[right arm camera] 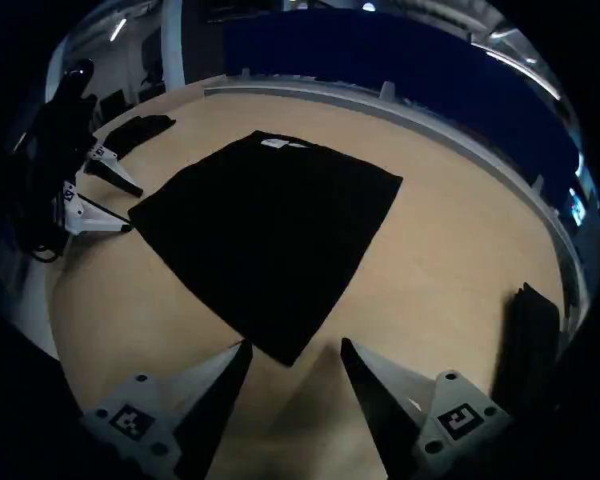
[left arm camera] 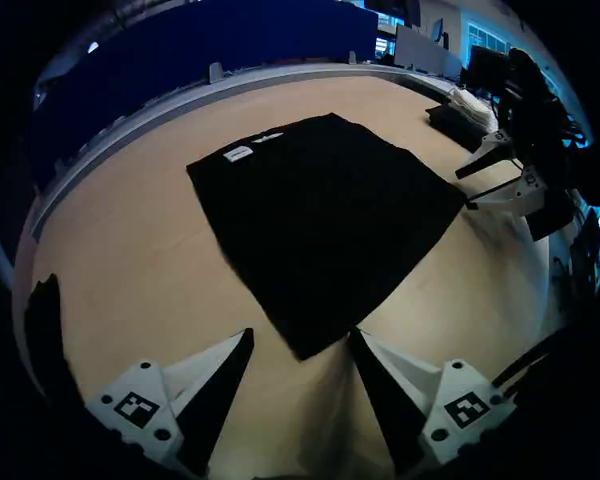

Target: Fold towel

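Black rectangular cloth towel (left arm camera: pixel 324 216) laid flat, unfolded, on light wooden table (left arm camera: pixel 140 256). Small white label (left arm camera: pixel 238 154) noted at far edge. Left gripper (left arm camera: pixel 300 332) held wide open, nothing gripped; near towel corner seen just ahead, between fingertips. Right gripper (right arm camera: pixel 296 342) likewise wide open, empty, lined up on another towel corner. Fingertip contact with cloth cannot be told. Dark folded cloth stack (right arm camera: pixel 532 336) noted at table edge, well apart from towel.

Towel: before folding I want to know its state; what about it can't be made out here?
Layers: the towel is uniformly black in both views, so folds cannot be told.
Label: too small and blurred, both views.
Underside: hidden against the table.
Dark pile: too dark, at the right gripper view's edge.
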The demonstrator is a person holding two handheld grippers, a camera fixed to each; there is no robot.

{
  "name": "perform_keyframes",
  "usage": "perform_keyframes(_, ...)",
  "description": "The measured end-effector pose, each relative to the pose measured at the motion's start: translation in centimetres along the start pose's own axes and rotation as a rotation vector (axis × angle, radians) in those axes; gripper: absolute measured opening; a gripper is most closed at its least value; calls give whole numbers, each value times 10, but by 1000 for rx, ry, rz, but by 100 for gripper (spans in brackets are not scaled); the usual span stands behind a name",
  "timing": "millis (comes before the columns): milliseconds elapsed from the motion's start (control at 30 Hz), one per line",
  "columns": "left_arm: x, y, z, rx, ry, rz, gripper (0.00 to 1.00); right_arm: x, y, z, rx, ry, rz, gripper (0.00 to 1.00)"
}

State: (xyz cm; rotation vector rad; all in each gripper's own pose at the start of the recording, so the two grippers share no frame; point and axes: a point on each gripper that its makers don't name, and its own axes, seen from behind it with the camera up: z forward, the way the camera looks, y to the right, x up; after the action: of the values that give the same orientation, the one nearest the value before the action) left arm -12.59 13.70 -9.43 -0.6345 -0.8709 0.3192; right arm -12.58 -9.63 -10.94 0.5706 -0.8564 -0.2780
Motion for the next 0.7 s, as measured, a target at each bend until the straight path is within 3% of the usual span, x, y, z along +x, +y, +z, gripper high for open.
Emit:
perform_keyframes(233, 1, 10, 0, 2, -1, -6, 60, -7, -4, 1, 16, -12, -8, 67)
perform_keyframes(467, 1, 11, 1, 8, -3, -20, 55, -8, -7, 2, 25, -12, -4, 58)
perform_keyframes(700, 1, 9, 0, 16, -9, -33, 49, -6, -10, 2, 34, -14, -6, 32)
